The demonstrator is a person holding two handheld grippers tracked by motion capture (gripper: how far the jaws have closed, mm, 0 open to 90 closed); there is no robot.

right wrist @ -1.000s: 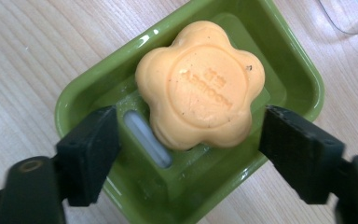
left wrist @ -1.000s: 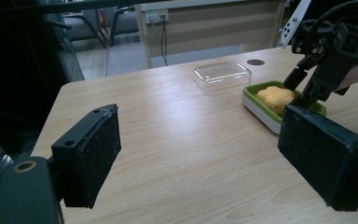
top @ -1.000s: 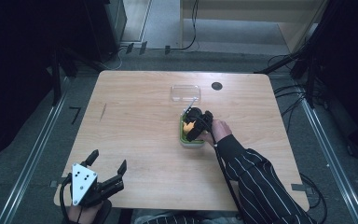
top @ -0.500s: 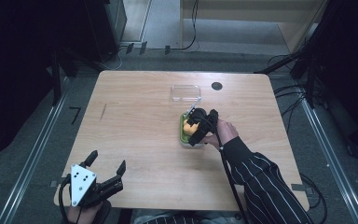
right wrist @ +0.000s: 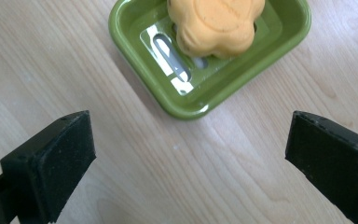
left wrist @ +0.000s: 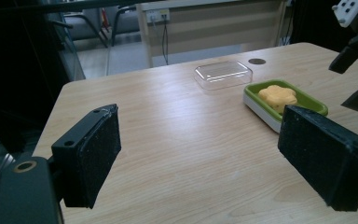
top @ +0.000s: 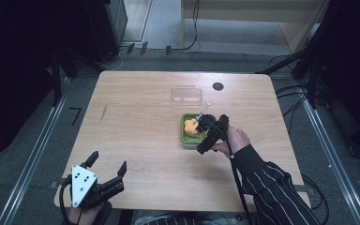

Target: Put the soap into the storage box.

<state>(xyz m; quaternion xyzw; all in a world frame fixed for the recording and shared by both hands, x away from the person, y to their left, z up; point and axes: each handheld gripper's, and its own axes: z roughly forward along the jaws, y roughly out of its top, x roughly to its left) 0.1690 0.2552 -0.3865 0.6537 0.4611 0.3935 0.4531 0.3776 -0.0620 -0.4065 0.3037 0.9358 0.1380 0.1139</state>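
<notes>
Jaws spreading wide and empty, I'm easing my right gripper (top: pixel 205 133) off the orange soap (top: pixel 191 127) now sitting in the green dish (top: pixel 183 138); clear lid (top: pixel 186 93) at twelve o'clock awaiting, left gripper (top: pixel 107 165) idling open.

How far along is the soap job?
Done: the orange soap lies in the green dish. In hand: nothing; the right hand-held gripper has just been opening, nothing between its jaws. Probably left: the clear lid sits apart on the table.
</notes>
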